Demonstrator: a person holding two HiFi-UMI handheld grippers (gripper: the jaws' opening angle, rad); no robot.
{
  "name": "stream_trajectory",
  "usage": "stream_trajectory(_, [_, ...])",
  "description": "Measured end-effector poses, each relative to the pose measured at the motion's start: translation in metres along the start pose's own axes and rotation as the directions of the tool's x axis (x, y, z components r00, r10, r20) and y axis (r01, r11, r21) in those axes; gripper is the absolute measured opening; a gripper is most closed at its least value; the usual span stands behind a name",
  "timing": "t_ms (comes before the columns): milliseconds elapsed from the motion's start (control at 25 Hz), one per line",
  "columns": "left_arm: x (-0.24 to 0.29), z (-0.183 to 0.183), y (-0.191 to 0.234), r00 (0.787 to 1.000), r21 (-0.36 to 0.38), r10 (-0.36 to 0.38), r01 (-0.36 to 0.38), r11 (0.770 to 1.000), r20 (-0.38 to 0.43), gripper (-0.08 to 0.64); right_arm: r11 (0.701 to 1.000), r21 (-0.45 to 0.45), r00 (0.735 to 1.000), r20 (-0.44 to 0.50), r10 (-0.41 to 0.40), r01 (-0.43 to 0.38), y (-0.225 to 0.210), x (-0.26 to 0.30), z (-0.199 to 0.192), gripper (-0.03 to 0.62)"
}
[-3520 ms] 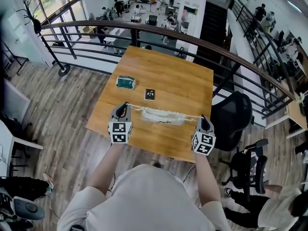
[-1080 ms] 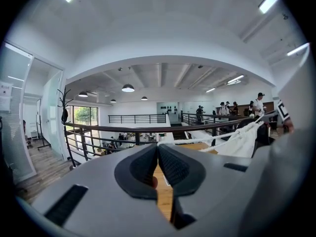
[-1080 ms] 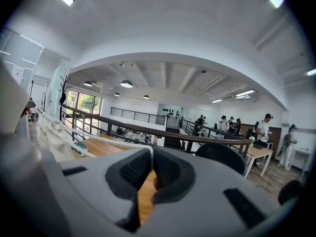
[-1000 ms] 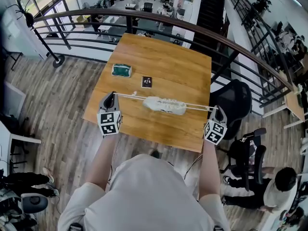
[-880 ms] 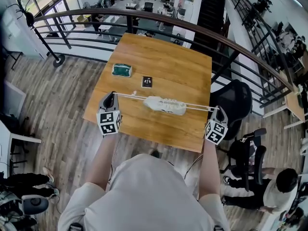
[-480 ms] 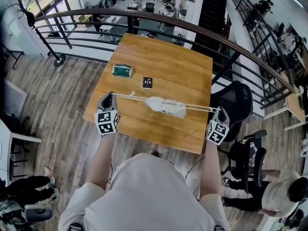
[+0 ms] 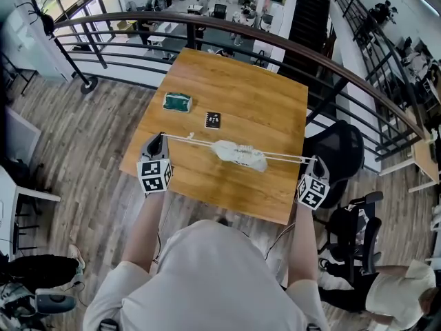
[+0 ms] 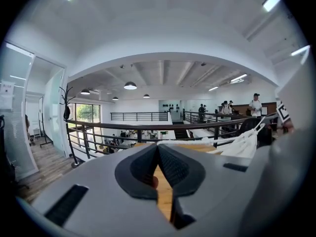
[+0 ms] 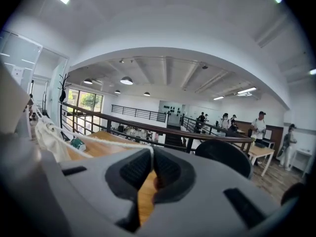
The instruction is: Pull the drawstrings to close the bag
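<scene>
Across the near half of the table (image 7: 256, 95): one taut line runs left to right, made of gripper, cord, bag, cord, gripper. The far half is bare wood apart from two small items.
Bag (image 7: 240, 154): white cloth gathered into a short, crumpled lump on the wood, a little right of the middle of the line. A few seconds earlier it lay wider, with a long ruffled mouth. It is now much narrower, so the mouth looks nearly or fully cinched.
What that means: the closing pull seems largely done. Any further pull would probably drag the bag rather than tighten it, though the mouth itself is too small to check.
Left gripper (image 7: 161, 138): at the table's near-left edge, further out from the bag than it was a few seconds ago. Its own view shows the jaws pressed together with the cord pinched at their tip.
Right gripper (image 7: 315, 162): just past the table's right edge and above a black chair (image 7: 337, 154), also further out than before. Its jaws are closed tight on the other cord.
Left drawstring (image 7: 180, 138): straight and tight from the jaw tip to the bag, with a small knot part-way along. More of it shows than before.
Right drawstring (image 7: 286, 158): likewise taut, and longer than it was.
Green object (image 7: 178, 102): on the far-left part of the table, well apart from the bag and untouched.
Black card (image 7: 213, 120): just right of the green object, also clear of the cords.
</scene>
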State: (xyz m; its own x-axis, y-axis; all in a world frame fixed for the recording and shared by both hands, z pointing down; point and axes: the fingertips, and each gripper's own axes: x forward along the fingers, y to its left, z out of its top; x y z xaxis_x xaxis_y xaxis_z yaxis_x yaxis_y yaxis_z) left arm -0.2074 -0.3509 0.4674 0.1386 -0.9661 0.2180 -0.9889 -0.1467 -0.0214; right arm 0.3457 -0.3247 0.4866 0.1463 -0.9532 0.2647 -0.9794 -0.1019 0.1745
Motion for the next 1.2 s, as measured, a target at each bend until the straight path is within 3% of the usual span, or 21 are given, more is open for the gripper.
stream_trajectory(480, [0.013,0.028,-0.019,0.997,-0.001,-0.063,0.063,0.998,0.041,-0.005,0.998,-0.002,0.996,0.069,0.059,-0.059,0.017,-0.003,0.038,0.003])
stream_trajectory(640, [0.014,0.037,-0.033,0.989,-0.027,-0.136,0.138,0.990,0.067,-0.005,0.994,0.010,0.990,0.091,0.110,-0.111,0.029,-0.007,0.047,0.003])
stream_trajectory(1200, [-0.001,0.054,-0.065,0.964,-0.002,-0.254,0.255,0.967,0.083,-0.003,0.960,0.016,0.951,0.147,0.273,-0.278,0.079,-0.031,0.071,0.003])
